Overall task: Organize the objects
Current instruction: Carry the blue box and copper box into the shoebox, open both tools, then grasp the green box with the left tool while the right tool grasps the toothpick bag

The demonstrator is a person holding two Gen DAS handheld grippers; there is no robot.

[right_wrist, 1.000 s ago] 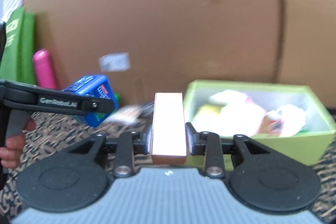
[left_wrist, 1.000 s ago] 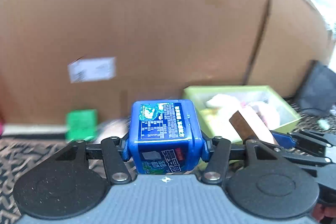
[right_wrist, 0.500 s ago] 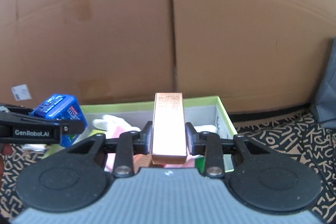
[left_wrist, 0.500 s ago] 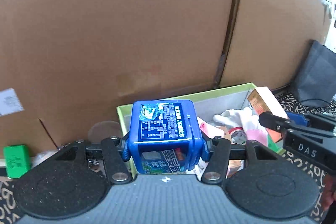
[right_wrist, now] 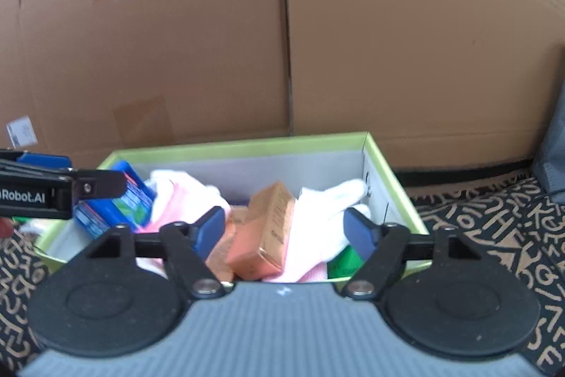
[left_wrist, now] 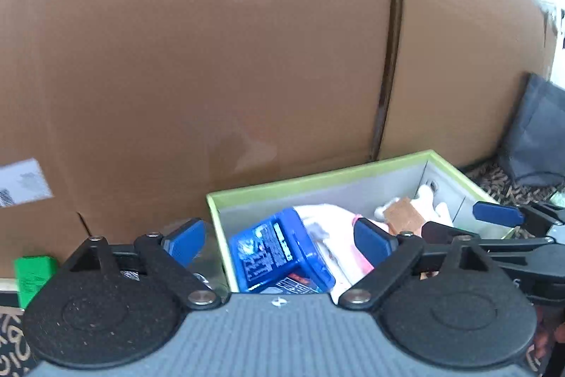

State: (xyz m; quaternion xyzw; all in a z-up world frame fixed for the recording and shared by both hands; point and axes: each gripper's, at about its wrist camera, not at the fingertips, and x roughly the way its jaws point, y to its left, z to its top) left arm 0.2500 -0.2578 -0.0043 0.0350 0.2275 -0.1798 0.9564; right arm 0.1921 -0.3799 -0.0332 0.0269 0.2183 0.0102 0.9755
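A lime-green box (left_wrist: pixel 317 178) (right_wrist: pixel 240 143) sits against a cardboard wall. Tilted inside its left end lies the blue carton (left_wrist: pixel 279 249) (right_wrist: pixel 116 204). My left gripper (left_wrist: pixel 279 237) hovers over it, jaws opening, pads clear of the carton. Among white and pink gloves (right_wrist: pixel 328 200) in the middle of the box rests a copper-coloured carton (right_wrist: pixel 268 228). My right gripper (right_wrist: pixel 286 230) is above it, jaws also opening, and nothing is pressed between its pads. Each gripper shows at the edge of the other's view.
Tall cardboard (left_wrist: pixel 247 59) closes off the back. A small green block (left_wrist: pixel 33 271) stands at the far left. At the right a grey bag (left_wrist: pixel 536 136) leans on the cardboard. Black cloth with tan patterns (right_wrist: pixel 494 218) covers the surface around the box.
Both grippers swung over the green box and spread their jaws. The blue carton left the left gripper and the copper carton left the right one. Both now lie in the box.
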